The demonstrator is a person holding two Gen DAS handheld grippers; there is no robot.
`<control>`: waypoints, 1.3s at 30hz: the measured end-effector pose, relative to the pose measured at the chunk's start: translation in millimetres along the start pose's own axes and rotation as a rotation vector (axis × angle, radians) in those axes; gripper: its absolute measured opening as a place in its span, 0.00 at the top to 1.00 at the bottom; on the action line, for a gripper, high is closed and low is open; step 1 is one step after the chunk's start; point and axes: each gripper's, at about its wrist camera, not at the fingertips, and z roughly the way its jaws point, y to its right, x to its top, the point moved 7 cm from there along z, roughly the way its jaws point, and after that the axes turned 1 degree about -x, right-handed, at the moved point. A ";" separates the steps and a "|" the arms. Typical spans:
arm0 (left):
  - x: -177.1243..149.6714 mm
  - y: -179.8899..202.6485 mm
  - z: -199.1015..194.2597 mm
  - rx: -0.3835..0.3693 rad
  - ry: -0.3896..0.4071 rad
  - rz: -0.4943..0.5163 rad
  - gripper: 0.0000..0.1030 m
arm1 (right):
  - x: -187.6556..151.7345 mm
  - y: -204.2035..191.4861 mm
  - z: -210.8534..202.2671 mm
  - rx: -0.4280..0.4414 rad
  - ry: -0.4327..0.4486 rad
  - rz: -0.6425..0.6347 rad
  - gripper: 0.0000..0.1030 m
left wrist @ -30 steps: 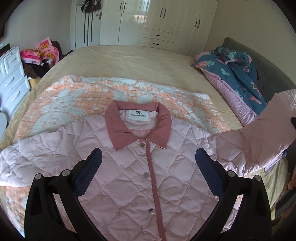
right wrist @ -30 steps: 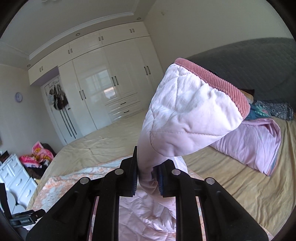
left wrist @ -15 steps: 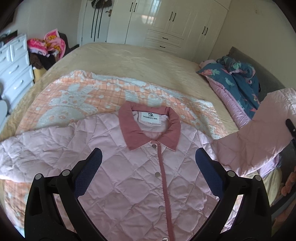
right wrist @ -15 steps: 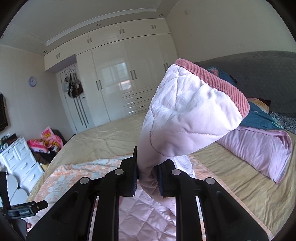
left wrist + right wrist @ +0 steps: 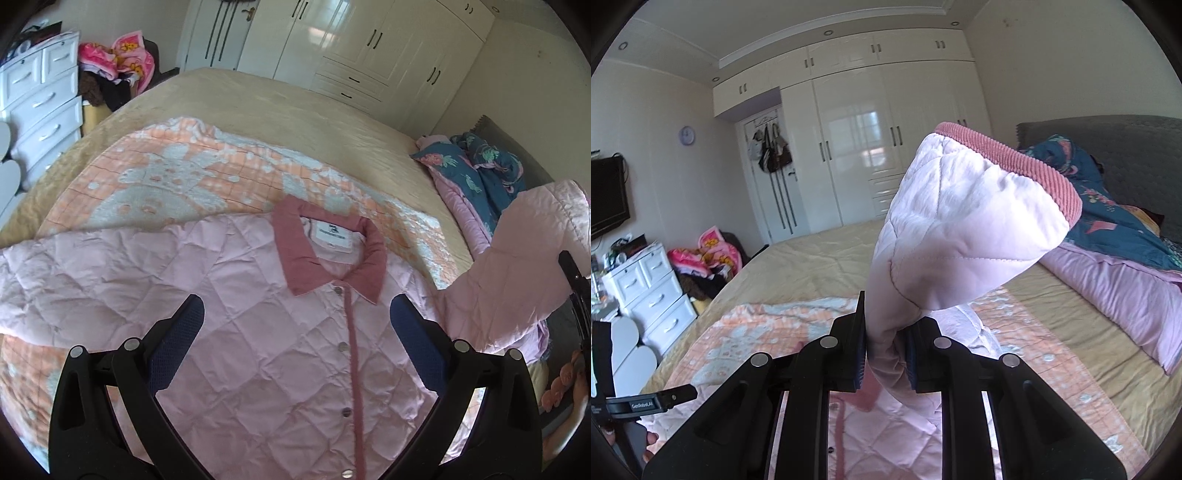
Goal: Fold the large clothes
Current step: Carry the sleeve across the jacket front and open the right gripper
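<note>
While the spread left gripper (image 5: 296,317) is hovering over the jacket (image 5: 258,332) lying on the bed (image 5: 258,96), the right gripper (image 5: 886,354) is pinching its sleeve (image 5: 960,236), perhaps near the cuff.

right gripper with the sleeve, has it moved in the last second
Yes. The right gripper, shut on the sleeve, swung toward the headboard: the wardrobe slid left in its view.
</note>
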 end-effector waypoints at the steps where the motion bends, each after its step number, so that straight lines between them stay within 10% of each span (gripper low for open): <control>1: 0.0 -3.4 0.4 0.004 -0.001 -0.002 0.08 | -3.5 -6.5 3.3 0.009 -0.005 -0.006 0.84; 39: -14.8 -83.3 19.8 -0.040 0.007 -0.185 0.08 | -215.2 -165.2 98.1 0.249 -0.388 -0.297 0.74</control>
